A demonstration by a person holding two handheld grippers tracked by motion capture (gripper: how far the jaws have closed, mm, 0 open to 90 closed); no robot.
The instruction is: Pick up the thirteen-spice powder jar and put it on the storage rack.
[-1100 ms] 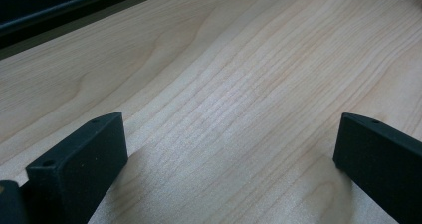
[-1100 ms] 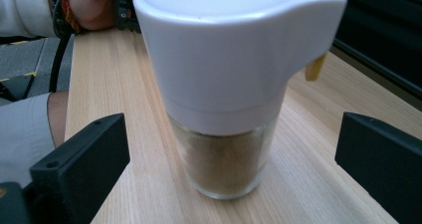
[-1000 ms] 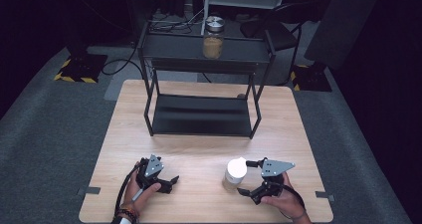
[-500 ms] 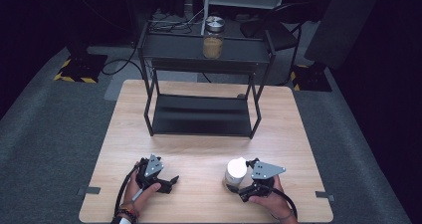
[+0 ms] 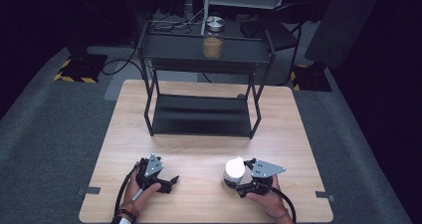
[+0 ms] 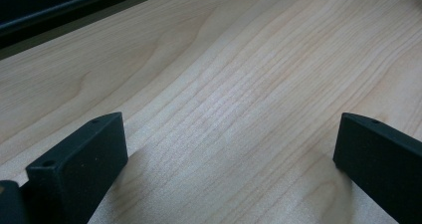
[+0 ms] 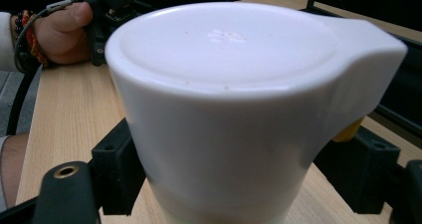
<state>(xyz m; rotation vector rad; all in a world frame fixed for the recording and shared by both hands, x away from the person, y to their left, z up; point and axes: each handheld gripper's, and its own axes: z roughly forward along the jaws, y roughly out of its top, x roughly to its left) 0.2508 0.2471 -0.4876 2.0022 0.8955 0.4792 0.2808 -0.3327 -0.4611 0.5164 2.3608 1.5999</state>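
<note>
A container with a white cap (image 5: 234, 168) stands on the wooden table (image 5: 199, 154) near its front edge, right of centre. My right gripper (image 5: 235, 183) reaches it from the right; its jaws have just been closing and now press the container (image 7: 224, 109) from both sides, with the black fingers (image 7: 112, 167) flanking its body below the cap. My left gripper (image 5: 170, 180) rests on the table at the front left, held by a hand. It stands open, with only bare wood between its fingers (image 6: 84, 159).
A black two-tier metal rack (image 5: 201, 122) stands at the back half of the table. On its top shelf sits a glass jar (image 5: 213, 42) with brown contents and a metal lid. Grey carpet surrounds the table. The other hand (image 7: 62, 32) lies behind the container.
My right gripper slid left up to the white-capped container and its jaws closed around it. The left gripper stayed where it was.
</note>
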